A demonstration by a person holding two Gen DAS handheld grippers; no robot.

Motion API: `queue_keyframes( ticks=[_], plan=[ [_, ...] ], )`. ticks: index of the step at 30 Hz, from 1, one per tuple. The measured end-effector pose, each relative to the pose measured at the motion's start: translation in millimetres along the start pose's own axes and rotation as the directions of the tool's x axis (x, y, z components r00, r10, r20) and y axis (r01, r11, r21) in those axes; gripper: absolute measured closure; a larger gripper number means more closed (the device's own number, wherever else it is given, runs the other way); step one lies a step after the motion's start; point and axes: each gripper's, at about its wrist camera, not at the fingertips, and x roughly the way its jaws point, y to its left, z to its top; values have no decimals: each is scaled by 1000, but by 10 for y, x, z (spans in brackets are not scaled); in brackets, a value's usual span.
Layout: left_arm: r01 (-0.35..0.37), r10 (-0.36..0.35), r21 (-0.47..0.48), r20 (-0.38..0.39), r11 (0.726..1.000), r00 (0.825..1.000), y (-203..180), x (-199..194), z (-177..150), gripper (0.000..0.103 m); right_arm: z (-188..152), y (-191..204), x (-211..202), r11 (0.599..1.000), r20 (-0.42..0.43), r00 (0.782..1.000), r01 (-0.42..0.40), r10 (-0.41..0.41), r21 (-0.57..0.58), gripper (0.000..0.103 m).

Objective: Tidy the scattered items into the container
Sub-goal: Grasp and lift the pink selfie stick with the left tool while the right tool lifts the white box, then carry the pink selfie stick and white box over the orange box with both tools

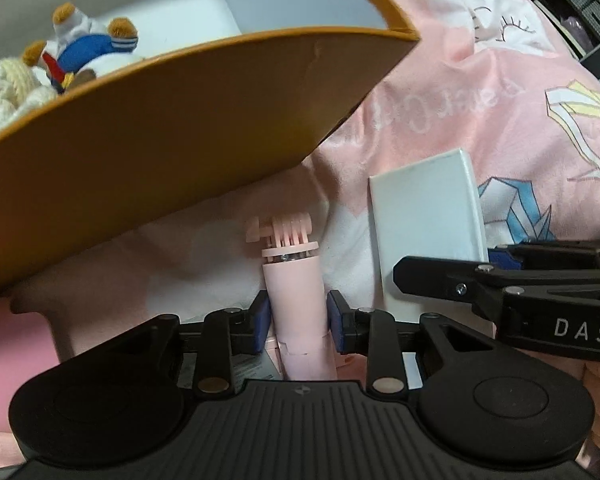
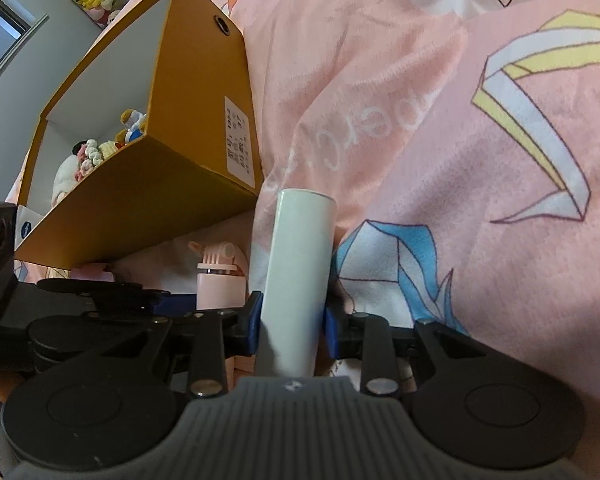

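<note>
The left gripper (image 1: 297,316) has its blue pads (image 1: 261,312) set close on either side of a pink stick (image 1: 296,304), a plastic tube with a ribbed swivel head at its far end; the pads look to be touching its sides, though whether they press firmly is hard to tell. The right gripper (image 2: 290,320) is closed on a white box (image 2: 298,268), a slim flat pack seen edge-on from its own camera, with both pads against its faces. Both items lie on a pink blanket (image 2: 420,120) printed with paper cranes, just beside each other, the box to the right of the stick. Just behind them stands the container (image 1: 160,136), an open mustard-coloured carton (white inside, with a printed label on one end wall), and soft toys (image 1: 88,48) already lie in it.
</note>
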Motion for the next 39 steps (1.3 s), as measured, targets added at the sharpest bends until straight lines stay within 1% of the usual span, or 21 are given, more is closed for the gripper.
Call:
queue_keyframes(
  ticks=[6,11,15,20,21,26,29,33,36,39],
  plan=[
    [20,-19,-19,39,1000,999,25,-147,-87,70,-7,51,-83,1000,5,1000,-5,5,-4,70],
    [48,-46,-12,108,999,993,23,-400,-209,71,-39,181,-223,999,44,999,10,-8,-41,70],
    [75,-73,-9,177,997,982,42,-625,-316,71,-75,274,-331,996,87,996,29,-22,-79,71],
    [86,-85,8,259,996,962,16,-914,-429,72,-109,460,-483,988,146,988,66,-45,-142,72],
    [85,-85,12,275,996,958,3,-964,-402,72,-113,512,-511,985,159,986,74,-49,-156,72],
    [93,-99,35,359,995,928,-5,-1241,-475,72,-115,675,-710,972,224,973,106,-58,-211,72],
    [95,-100,32,402,995,910,12,-1342,-443,72,-104,760,-842,964,260,964,115,-50,-240,72],
    [101,-101,24,455,995,885,53,-1565,-497,72,-76,952,-964,949,301,953,125,-34,-289,72],
    [108,-102,17,504,994,858,103,-1763,-535,72,-43,1091,-1075,933,331,944,136,-20,-332,72],
    [123,-107,10,563,992,819,168,-1976,-556,72,17,1251,-1152,914,357,934,148,-4,-378,72]
  ],
)
